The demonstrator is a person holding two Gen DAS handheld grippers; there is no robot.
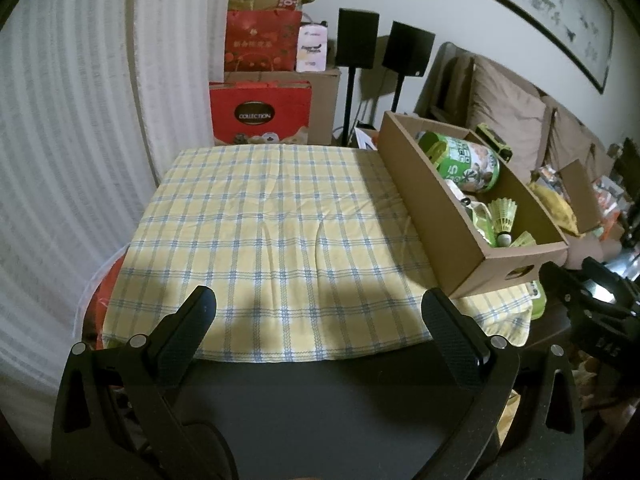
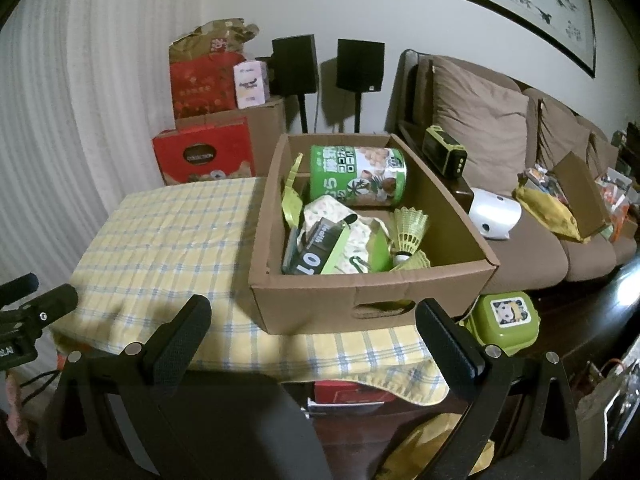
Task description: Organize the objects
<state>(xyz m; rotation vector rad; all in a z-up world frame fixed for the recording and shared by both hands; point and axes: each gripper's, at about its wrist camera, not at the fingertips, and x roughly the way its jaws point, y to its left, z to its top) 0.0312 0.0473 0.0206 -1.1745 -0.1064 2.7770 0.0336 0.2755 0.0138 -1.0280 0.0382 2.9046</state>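
Observation:
A cardboard box (image 2: 372, 312) stands on the right side of a table with a yellow checked cloth (image 1: 272, 220); the box also shows in the left wrist view (image 1: 460, 248). In it lie a green can (image 2: 358, 174), yellow shuttlecocks (image 2: 410, 232), a black-and-green pack (image 2: 316, 254) and a patterned pouch (image 2: 332, 210). My left gripper (image 1: 320, 308) is open and empty above the table's near edge. My right gripper (image 2: 314, 316) is open and empty in front of the box. The left gripper also shows in the right wrist view (image 2: 40, 300).
A green lidded container (image 2: 506, 318) sits beside the box at the table's right corner. A brown sofa (image 2: 520, 248) with cushions, a white device (image 2: 494, 210) and a green speaker (image 2: 446, 152) is to the right. Red gift boxes (image 1: 260, 112) and speakers on stands (image 1: 356, 40) stand behind.

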